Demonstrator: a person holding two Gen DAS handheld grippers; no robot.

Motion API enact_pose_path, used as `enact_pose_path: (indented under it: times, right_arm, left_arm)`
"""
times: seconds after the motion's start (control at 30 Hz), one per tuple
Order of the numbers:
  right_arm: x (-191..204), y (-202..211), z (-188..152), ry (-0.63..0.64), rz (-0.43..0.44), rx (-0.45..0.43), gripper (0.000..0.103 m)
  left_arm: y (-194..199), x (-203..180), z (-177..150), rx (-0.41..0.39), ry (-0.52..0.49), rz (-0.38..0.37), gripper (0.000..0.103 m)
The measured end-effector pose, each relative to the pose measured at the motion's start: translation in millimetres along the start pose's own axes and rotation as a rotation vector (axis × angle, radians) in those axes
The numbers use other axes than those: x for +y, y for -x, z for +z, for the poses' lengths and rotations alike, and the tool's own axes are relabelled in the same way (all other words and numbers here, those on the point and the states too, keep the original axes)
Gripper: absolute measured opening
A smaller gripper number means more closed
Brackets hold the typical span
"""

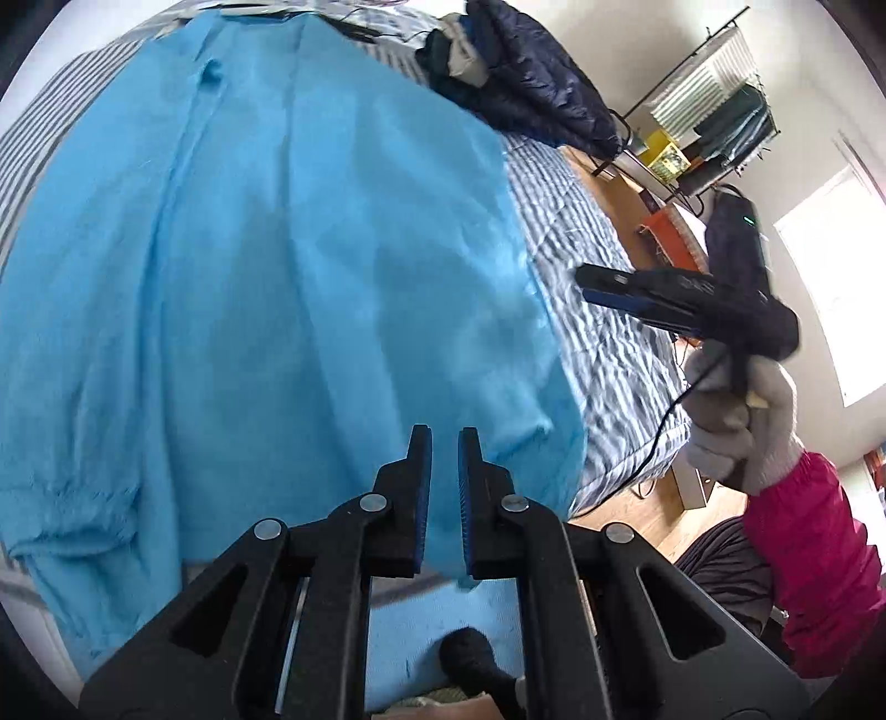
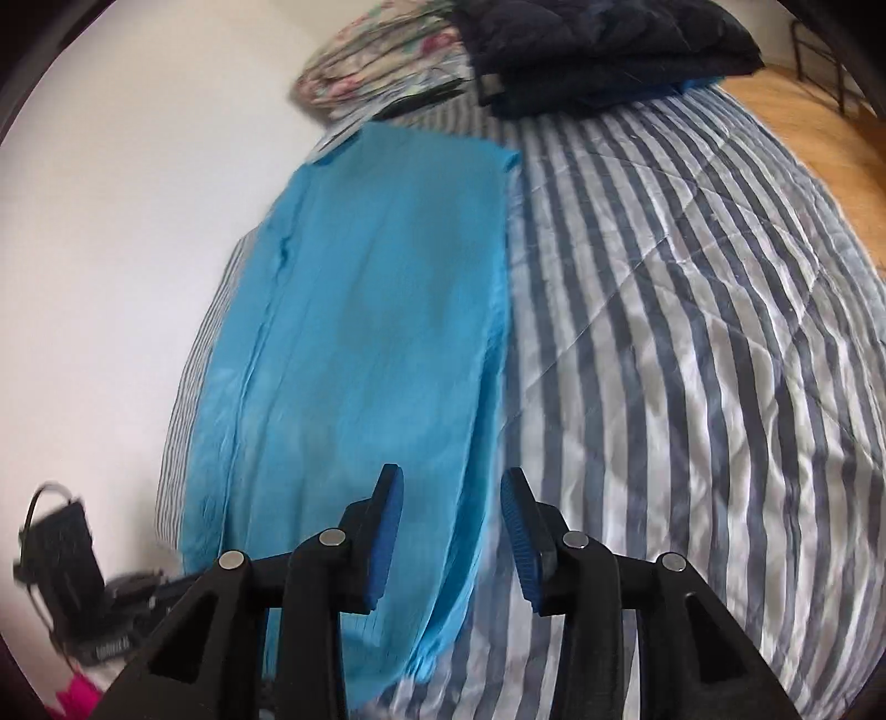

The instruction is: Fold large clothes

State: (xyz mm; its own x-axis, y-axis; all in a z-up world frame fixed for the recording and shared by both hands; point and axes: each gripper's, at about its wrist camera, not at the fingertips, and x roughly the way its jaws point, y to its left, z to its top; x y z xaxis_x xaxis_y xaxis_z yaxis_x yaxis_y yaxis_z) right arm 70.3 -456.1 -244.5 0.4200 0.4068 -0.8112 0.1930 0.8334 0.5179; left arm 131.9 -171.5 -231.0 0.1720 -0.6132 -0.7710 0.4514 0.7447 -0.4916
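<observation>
Now both claws, left claw (image 1: 444,443) and right claw (image 2: 451,487), are hanging apart and empty over the blue garment (image 1: 277,249), lengthwise fold laid; next needs gripping its near end.

A bedroom in a home is shown. A bed covered by a striped quilt (image 2: 692,310) is seen ahead of the fingers. Beyond the fingertips, at the far end of the bed, a floral pillow (image 2: 376,66) and a dark padded jacket (image 2: 598,44) are laid. Off to the right of the fingers, a wooden floor (image 1: 614,194), a metal clothes rack (image 1: 714,94) hung with garments, and a bright window (image 1: 830,277) can be made out.
</observation>
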Motion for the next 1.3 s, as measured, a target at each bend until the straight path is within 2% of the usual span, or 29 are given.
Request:
enact_pose_path:
  times: [0.1, 0.17, 0.23, 0.47, 0.57, 0.63, 0.7, 0.8, 0.83, 0.87, 0.93, 1.03, 1.1, 1.17, 1.2, 1.23, 1.3]
  right_arm:
    - [-11.6, -12.8, 22.0, -0.043, 0.020, -0.018, 0.039]
    - [-3.8, -26.0, 34.9, -0.039, 0.025, -0.037, 0.042]
    - [0.6, -38.4, 48.9, -0.052, 0.017, -0.058, 0.054]
    - [-13.4, -74.3, 84.8, -0.139, 0.023, -0.091, 0.055]
    - [-19.6, -82.1, 102.2, -0.153, 0.022, -0.113, 0.048]
    - [-22.0, -87.1, 113.7, -0.162, 0.035, -0.127, 0.036]
    - [-21.8, -89.8, 122.7, -0.159, 0.043, -0.141, 0.029]
    - [-15.3, -96.8, 134.3, -0.126, 0.046, -0.130, 0.007]
    - [-10.9, -99.8, 136.8, -0.103, 0.030, -0.123, 0.001]
    - [-5.0, -102.3, 139.0, -0.070, -0.009, -0.121, 0.000]
    - [6.3, -106.6, 143.6, 0.006, -0.097, -0.122, 0.000]
    - [7.2, -116.2, 150.0, 0.016, -0.198, -0.111, 0.000]
    - [5.3, -116.8, 150.2, 0.007, -0.169, -0.113, 0.000]
    - [6.8, -113.8, 151.2, 0.020, -0.155, -0.104, 0.005]
    - [5.8, -110.2, 150.7, 0.018, -0.155, -0.107, 0.017]
    - [2.9, -103.9, 148.2, -0.001, -0.135, -0.115, 0.036]
    - [-7.0, -90.5, 140.2, -0.052, -0.063, -0.126, 0.038]
  left_arm:
    - [-25.3, -12.1, 5.6, 0.018, -0.030, -0.006, 0.006]
    - [-46.6, -19.0, 9.9, 0.046, -0.032, -0.010, 0.006]
    - [-65.7, -24.5, 11.0, 0.066, -0.027, -0.015, 0.006]
    - [-97.1, -27.3, 3.2, 0.116, -0.017, -0.031, 0.006]
    - [-101.7, -30.8, 6.3, 0.111, -0.032, -0.027, 0.006]
    - [-103.1, -32.1, 8.4, 0.110, -0.034, -0.033, 0.006]
    - [-104.7, -33.8, 8.8, 0.112, -0.035, -0.043, 0.006]
    - [-107.8, -37.0, 8.0, 0.112, -0.038, -0.056, 0.006]
    - [-108.6, -37.2, 7.6, 0.113, -0.038, -0.064, 0.006]
    - [-109.8, -36.5, 7.0, 0.116, -0.037, -0.074, 0.006]
    - [-111.4, -37.2, 2.3, 0.121, -0.028, -0.088, 0.006]
    - [-117.1, -42.7, -2.0, 0.124, -0.037, -0.096, 0.006]
    - [-117.4, -44.4, -2.3, 0.128, -0.037, -0.098, 0.006]
    - [-114.1, -45.7, -0.1, 0.135, -0.032, -0.114, 0.006]
    - [-109.6, -43.5, -0.8, 0.139, -0.031, -0.114, 0.006]
    - [-103.8, -40.2, -0.4, 0.138, -0.025, -0.118, 0.006]
    - [-86.8, -34.1, 1.4, 0.115, -0.021, -0.131, 0.006]
